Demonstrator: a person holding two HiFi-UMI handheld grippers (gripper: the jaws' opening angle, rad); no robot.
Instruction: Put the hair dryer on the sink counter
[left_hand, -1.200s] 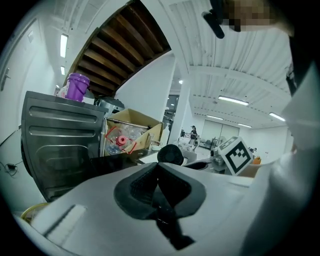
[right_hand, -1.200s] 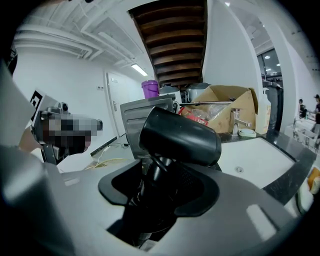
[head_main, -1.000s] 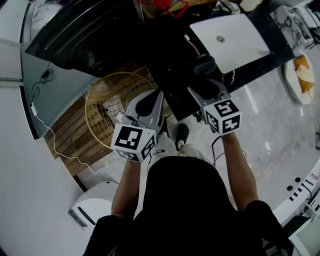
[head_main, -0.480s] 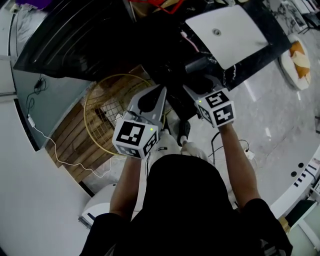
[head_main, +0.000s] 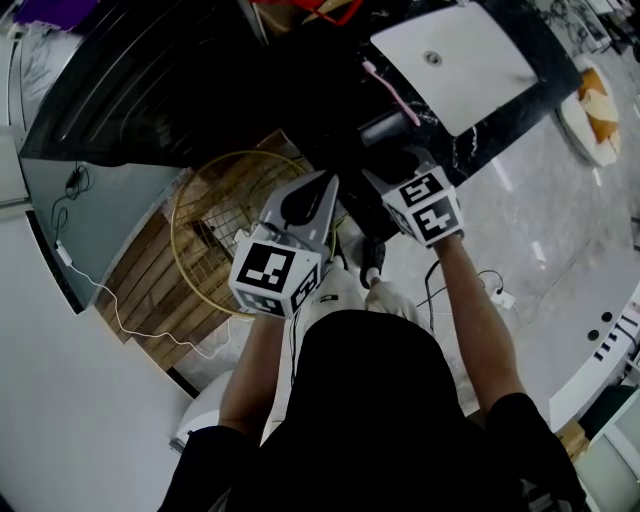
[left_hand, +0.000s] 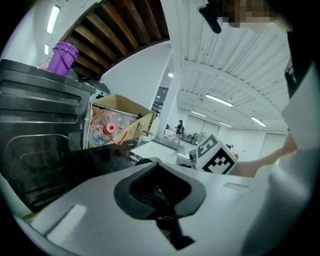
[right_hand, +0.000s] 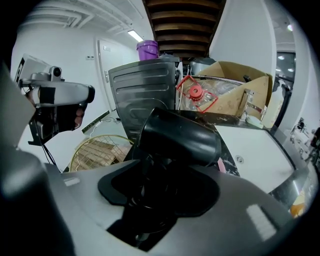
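The black hair dryer is held in my right gripper, whose jaws are shut on its handle, with the barrel lying across above them. In the head view the hair dryer hangs at the front edge of the black marble sink counter, just short of the white sink basin. My left gripper is beside it to the left, over the floor, with its jaws together and nothing held. The left gripper view shows those dark pads closed.
A round gold wire basket stands on the floor below the left gripper. A black ribbed panel leans left of the counter. A pink stick lies on the counter. A cardboard box and a purple cup stand behind.
My right gripper has carried the hair dryer a little up and left towards the counter edge, its cube turning. The left gripper has shifted only slightly.
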